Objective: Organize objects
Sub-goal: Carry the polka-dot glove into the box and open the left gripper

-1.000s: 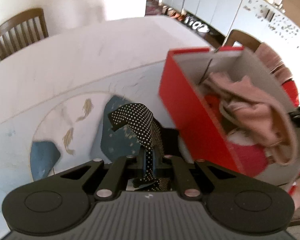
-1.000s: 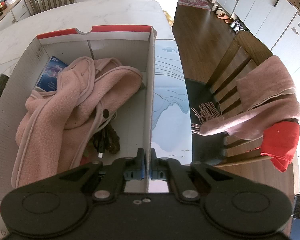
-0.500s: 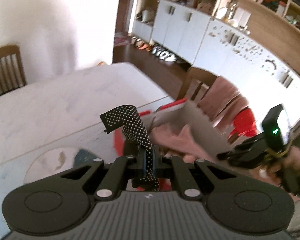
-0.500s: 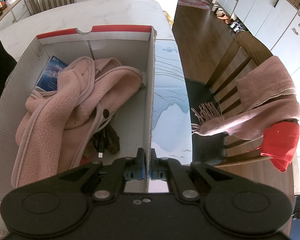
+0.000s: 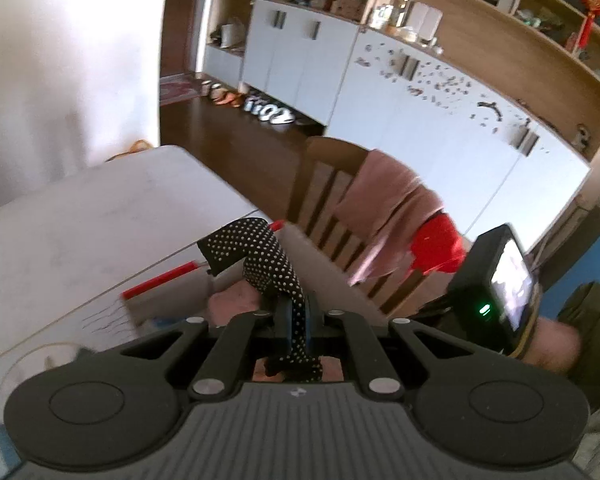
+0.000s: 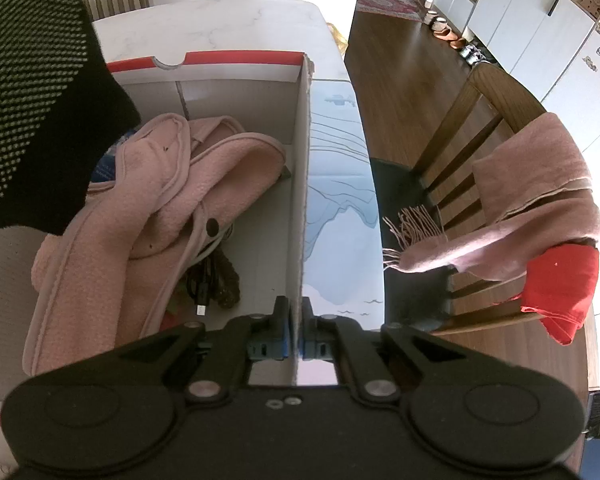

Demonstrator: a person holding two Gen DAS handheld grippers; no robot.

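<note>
My left gripper (image 5: 298, 312) is shut on a black cloth with white dots (image 5: 260, 256) and holds it in the air above the red and white cardboard box (image 5: 160, 280). The same cloth (image 6: 32, 92) hangs over the box's left side in the right wrist view. My right gripper (image 6: 296, 328) is shut on the box's right wall (image 6: 302, 184). Inside the box lie a pink fleece garment (image 6: 148, 208), a black cable (image 6: 204, 284) and a blue packet (image 6: 106, 164).
The box stands on a white marble table (image 6: 220, 28) with a blue patterned mat (image 6: 336, 200). A wooden chair (image 6: 472, 120) to the right carries a pink scarf (image 6: 532, 200) and a red cloth (image 6: 560, 288). White cabinets (image 5: 420, 120) line the far wall.
My left gripper has lifted the dotted cloth from the table and carried it right, over the box. The cloth now enters the right wrist view. My right gripper has stayed on the box wall.
</note>
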